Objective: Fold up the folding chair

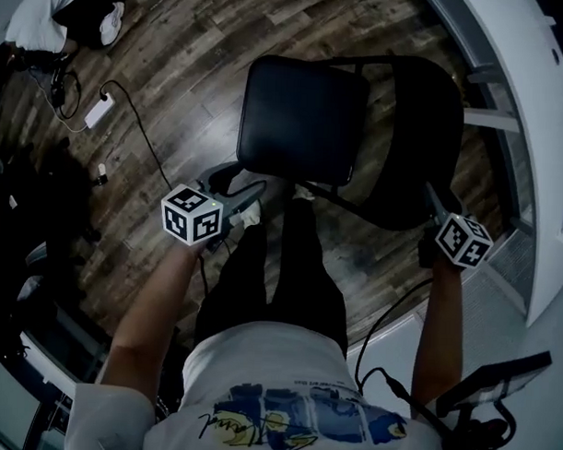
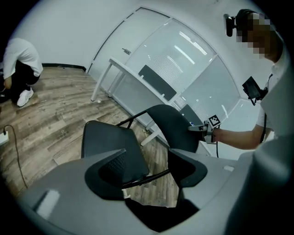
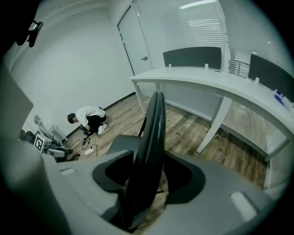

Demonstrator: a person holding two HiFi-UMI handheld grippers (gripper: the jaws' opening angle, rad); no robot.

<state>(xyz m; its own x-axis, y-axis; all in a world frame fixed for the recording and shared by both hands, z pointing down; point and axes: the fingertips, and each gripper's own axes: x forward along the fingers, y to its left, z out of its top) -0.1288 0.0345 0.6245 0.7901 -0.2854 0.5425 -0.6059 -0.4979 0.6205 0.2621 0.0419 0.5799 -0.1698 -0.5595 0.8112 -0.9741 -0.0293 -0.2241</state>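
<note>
folding chair [image 1: 304, 119]: black seat and back | floor [image 1: 177, 40]: dark brown wood planks | left tongs [image 1: 239, 179], right tongs [image 1: 436, 202]: grey, cubes with black-and-white square markers | shirt [image 1: 285, 395] at 6 o'clock: white, blue-and-yellow print

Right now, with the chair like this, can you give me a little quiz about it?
1. True or false: the seat is already folded up flat against the backrest.
2. What stands between the right gripper's jaws? A) the backrest B) a desk leg C) a cable
3. Fill in the gap: the left gripper is open, and the edge of the ____ shows between its jaws.

Key: 1 false, because the seat still lies flat and open. 2 A. 3 seat.
</note>
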